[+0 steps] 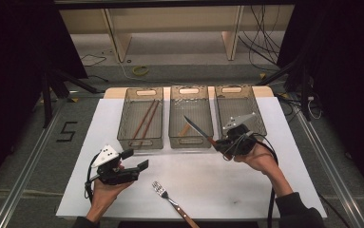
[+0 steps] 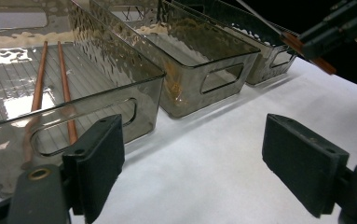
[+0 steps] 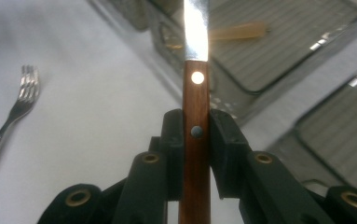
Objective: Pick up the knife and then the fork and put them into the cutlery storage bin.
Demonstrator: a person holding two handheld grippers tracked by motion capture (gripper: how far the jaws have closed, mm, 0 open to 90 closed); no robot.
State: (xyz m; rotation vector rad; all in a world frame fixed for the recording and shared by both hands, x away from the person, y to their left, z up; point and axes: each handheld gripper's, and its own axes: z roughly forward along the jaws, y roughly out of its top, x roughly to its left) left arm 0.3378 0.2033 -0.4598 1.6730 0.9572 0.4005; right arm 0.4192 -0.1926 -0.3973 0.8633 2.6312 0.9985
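The right tool (image 1: 223,148) is clamped on the wooden handle of a knife (image 1: 199,130), its blade angled over the near end of the middle bin (image 1: 191,140), probably to be dropped in there with the wooden-handled piece already inside. Chopsticks (image 1: 146,118) lie in the bin left of the middle one, so cutlery seems sorted by kind. A fork (image 1: 170,200) waits on the counter (image 1: 208,180) in front of the middle bin. The left tool (image 1: 134,166) hovers nearby, jaws wide apart and holding nothing.

Left gripper (image 1: 139,160) jaws wide apart, right gripper (image 1: 220,144) jaws clamped, raised
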